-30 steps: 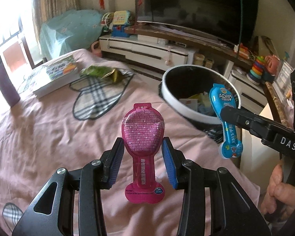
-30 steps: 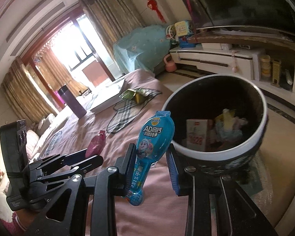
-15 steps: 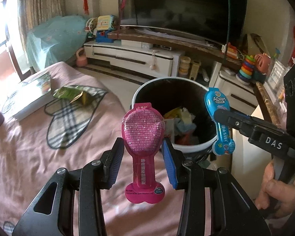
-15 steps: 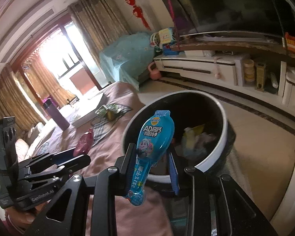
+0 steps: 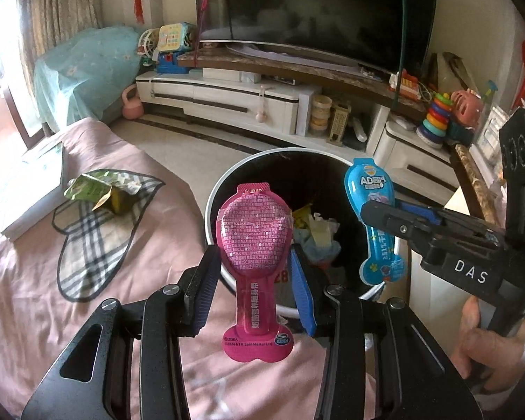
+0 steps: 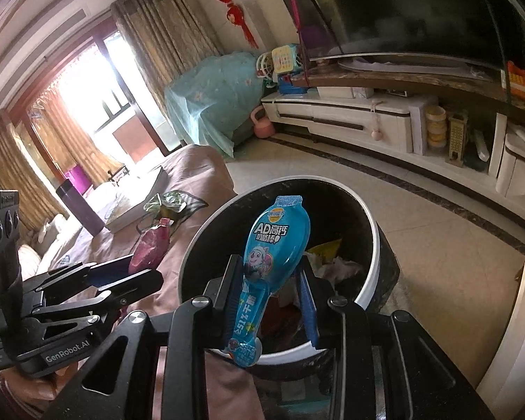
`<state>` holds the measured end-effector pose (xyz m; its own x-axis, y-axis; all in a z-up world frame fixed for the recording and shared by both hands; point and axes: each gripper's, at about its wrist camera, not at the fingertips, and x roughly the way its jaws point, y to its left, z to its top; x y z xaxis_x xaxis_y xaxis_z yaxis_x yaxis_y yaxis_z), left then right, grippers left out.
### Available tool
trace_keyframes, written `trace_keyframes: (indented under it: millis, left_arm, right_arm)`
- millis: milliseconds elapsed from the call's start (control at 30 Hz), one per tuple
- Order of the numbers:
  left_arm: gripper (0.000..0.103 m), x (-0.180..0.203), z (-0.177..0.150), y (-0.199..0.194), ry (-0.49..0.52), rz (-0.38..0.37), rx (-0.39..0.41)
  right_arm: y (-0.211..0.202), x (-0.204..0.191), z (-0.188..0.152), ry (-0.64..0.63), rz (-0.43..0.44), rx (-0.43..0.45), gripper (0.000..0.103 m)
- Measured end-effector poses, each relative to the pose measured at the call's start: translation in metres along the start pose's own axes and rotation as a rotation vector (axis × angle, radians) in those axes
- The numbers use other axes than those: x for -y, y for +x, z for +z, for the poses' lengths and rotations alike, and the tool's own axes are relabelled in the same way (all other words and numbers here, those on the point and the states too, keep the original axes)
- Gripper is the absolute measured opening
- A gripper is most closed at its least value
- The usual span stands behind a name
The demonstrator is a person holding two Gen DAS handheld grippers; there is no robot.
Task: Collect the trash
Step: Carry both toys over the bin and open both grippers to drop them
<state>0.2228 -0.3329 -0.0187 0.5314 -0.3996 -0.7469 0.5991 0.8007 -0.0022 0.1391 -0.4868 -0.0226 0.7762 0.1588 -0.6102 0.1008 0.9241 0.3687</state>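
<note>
Pink bedding (image 5: 31, 301) borders a white-rimmed trash bin (image 5: 211, 210) containing wrappers. Left gripper (image 5: 252, 290) clamps a pink snack wrapper (image 5: 255, 241) at the bin's near rim. Right gripper (image 6: 271, 297) clamps a blue snack wrapper (image 6: 280, 241) over the bin opening.

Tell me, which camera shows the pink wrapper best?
The left wrist view: the pink wrapper sits front and centre in the left gripper, print readable. The right wrist view shows only a small, edge-on sliver of it, far left.
</note>
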Motion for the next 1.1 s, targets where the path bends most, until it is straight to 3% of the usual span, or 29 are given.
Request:
trace_keyframes:
  millis: [800,1100]
  left_arm:
    - [0.039,0.011,0.016,0.032,0.028,0.020,-0.044]
    - [0.043,-0.001,0.019,0.037,-0.028,-0.015,-0.080]
  right_arm:
    - [0.020,0.015,0.019,-0.022,-0.035,-0.052,0.031]
    - [0.022,0.017,0.022,-0.019,-0.043,-0.056,0.035]
